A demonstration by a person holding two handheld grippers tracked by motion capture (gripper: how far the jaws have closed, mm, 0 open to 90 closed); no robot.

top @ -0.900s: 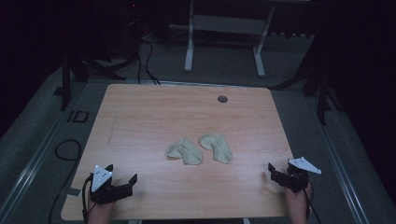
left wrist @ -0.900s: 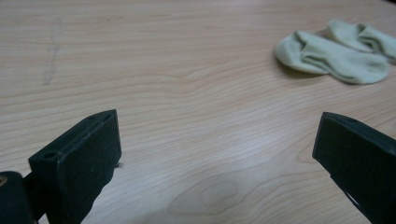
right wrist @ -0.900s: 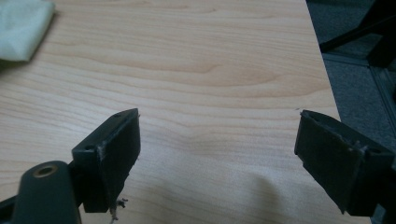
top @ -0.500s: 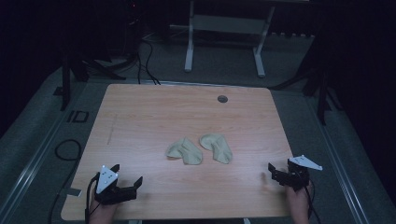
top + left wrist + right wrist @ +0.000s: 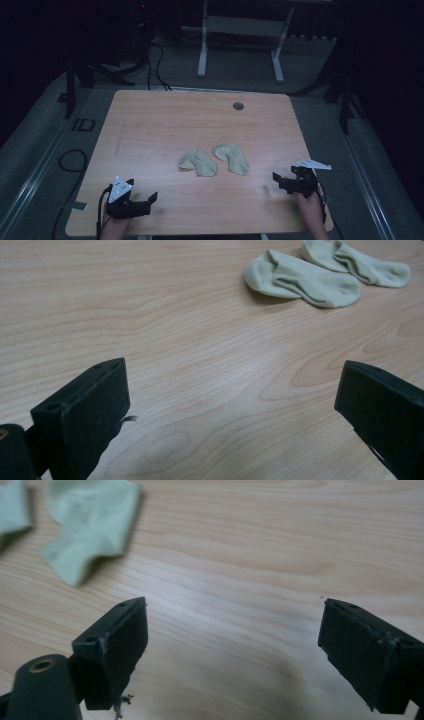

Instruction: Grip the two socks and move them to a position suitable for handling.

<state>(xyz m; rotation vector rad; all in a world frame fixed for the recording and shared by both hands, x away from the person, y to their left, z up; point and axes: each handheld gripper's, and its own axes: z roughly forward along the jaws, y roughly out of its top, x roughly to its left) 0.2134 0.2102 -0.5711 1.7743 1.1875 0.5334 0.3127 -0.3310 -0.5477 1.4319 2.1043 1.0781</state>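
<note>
**Both grippers wide, socks untouched mid-table**

Quickly: from the high view my left gripper (image 5: pixel 150 200) sits at the near left corner of the wooden table (image 5: pixel 165 130), my right gripper (image 5: pixel 276 179) near the right edge. Two pale green socks lie between them, mid-table: the left sock (image 5: pixel 198 162) and the right sock (image 5: pixel 232 158), just beside each other, well apart from both tools. That view also gives the dark round grommet (image 5: pixel 238 106) at the far edge and the grey stand (image 5: pixel 240 30) beyond on the floor.

My left gripper view shows both socks up close (image 5: pixel 302 282) (image 5: pixel 357 262) with their folds, ahead to the right; jaws spread wide, bare wood between, nothing held. My right gripper view has the socks blurred at top left (image 5: pixel 92 522); jaws likewise spread, empty.

Versus earlier frames: left gripper has shifted a little rightward along the near edge, right one slightly up-table. Socks unmoved.
</note>
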